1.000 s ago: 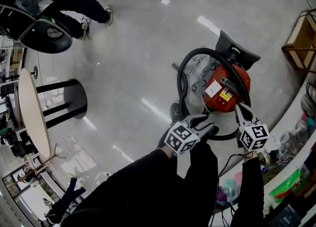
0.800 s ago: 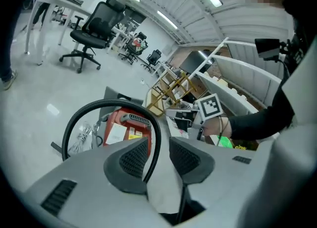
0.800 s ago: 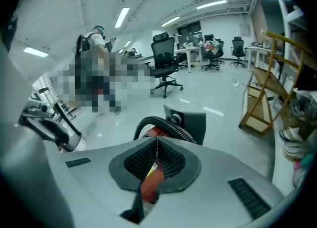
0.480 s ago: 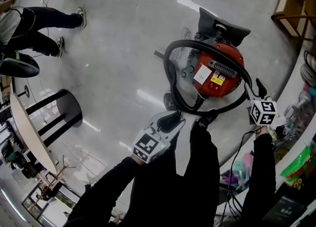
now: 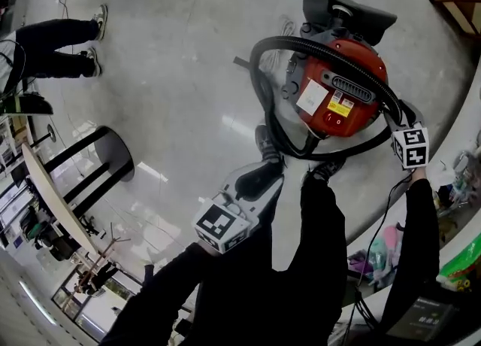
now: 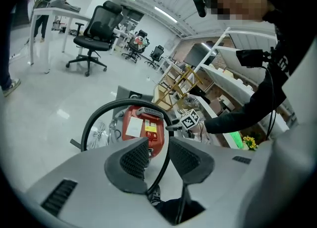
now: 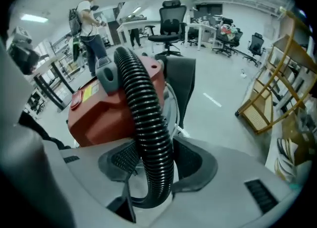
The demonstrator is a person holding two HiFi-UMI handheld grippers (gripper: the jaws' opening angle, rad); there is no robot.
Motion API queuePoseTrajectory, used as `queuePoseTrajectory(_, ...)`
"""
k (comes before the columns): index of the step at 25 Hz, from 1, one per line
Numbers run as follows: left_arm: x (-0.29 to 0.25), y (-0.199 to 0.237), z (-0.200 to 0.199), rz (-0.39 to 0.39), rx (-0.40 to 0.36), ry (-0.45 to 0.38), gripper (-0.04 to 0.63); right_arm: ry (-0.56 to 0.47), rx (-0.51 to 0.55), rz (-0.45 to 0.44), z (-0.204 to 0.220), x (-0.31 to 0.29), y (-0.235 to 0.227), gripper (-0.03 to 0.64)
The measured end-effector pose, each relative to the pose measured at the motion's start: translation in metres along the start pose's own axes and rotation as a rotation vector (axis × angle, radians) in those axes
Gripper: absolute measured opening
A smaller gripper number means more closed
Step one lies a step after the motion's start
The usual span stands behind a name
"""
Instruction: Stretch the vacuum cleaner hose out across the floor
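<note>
Ribbed black plastic hose (image 7: 144, 123), glossy red vacuum body (image 5: 331, 122), polished grey floor (image 5: 173, 74)

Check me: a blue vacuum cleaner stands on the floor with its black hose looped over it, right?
Wrong colour: the vacuum cleaner is red, not blue, as the head view shows. It does stand on the floor, its black hose looped over it.

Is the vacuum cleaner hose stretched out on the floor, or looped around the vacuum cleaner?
Looped: in the head view the black hose curves around the red vacuum cleaner, not straight out.
</note>
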State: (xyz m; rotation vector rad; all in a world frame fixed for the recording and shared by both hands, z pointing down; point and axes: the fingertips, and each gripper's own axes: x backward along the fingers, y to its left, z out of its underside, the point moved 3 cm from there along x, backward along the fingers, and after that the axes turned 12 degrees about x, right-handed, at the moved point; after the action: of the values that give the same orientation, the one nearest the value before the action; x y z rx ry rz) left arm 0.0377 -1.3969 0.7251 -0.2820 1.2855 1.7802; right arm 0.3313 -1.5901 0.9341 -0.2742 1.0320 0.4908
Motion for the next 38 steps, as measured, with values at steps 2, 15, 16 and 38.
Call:
queuePoseTrajectory(2, -0.004, -0.008, 0.005, 0.017, 0.0, -0.001, 0.138, 0.015, 0.015, -0.05, 0.002, -0.002, 0.007, 0.202)
queuePoseTrajectory(15, 0.008, -0.072, 0.004, 0.152, -0.064, 0.081, 0.148, -0.157, -0.167, -0.645, -0.165, 0.158, 0.15, 0.173)
queuePoseTrajectory(16, 0.006, -0.073, 0.013, 0.159, -0.047, 0.102, 0.162, -0.177, -0.183, -0.679, -0.178, 0.161, 0.163, 0.17)
queuePoseTrajectory(38, 0.086, -0.09, -0.017, 0.486, 0.188, 0.213, 0.144, -0.578, -0.538, -0.49, -0.323, 0.287, 0.201, 0.138)
